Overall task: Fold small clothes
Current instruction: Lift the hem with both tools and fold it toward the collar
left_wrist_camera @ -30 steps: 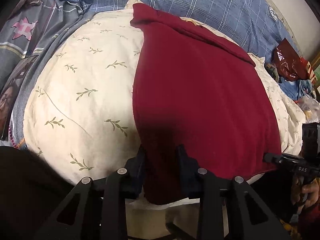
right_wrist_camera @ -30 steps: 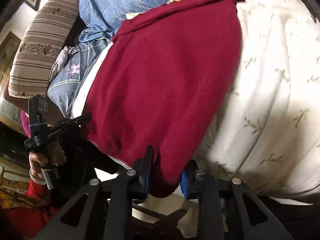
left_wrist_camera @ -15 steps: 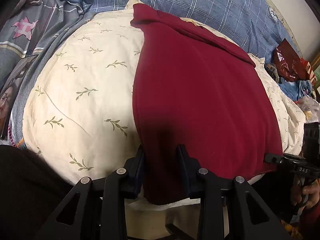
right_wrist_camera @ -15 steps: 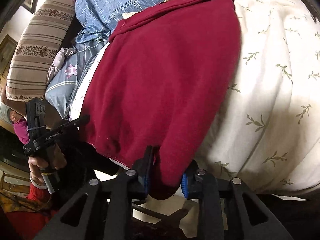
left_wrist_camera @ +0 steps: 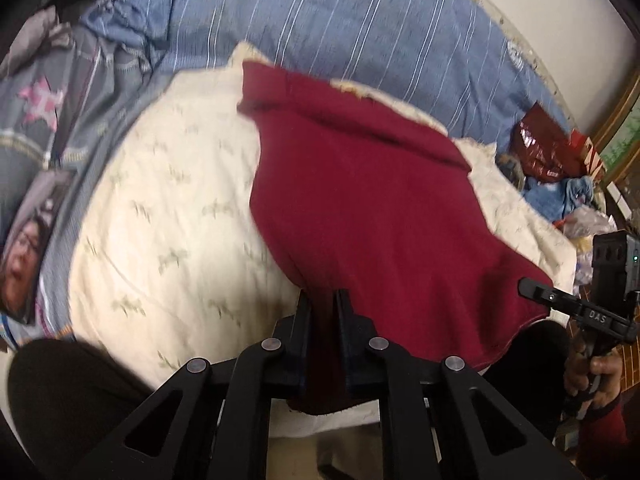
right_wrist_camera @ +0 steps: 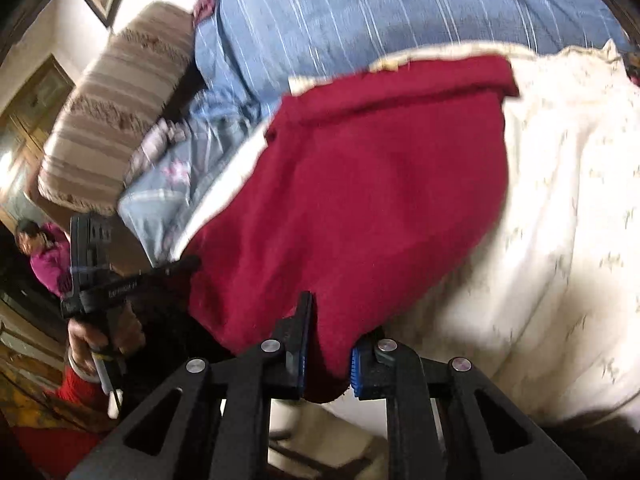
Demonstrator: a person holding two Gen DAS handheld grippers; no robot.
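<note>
A dark red garment (left_wrist_camera: 372, 216) lies spread on a cream pillow with a leaf print (left_wrist_camera: 168, 216). My left gripper (left_wrist_camera: 322, 300) is shut on the garment's near left corner, the cloth bunched between its fingers. My right gripper (right_wrist_camera: 332, 320) is shut on the near right corner of the same garment (right_wrist_camera: 372, 200). The right gripper also shows in the left wrist view (left_wrist_camera: 560, 300), at the cloth's right corner. The left gripper shows in the right wrist view (right_wrist_camera: 160, 272), at the left corner.
A blue striped quilt (left_wrist_camera: 340, 28) lies behind the pillow. A grey patterned blanket (left_wrist_camera: 44, 120) is at the left. Red bags and blue cloth (left_wrist_camera: 548, 156) are piled at the right. A striped cushion (right_wrist_camera: 112, 120) stands at the far left.
Both grippers have closed tighter on the near corners and lifted them, and the near hem has bunched up off the pillow. Both views are blurred from motion.
</note>
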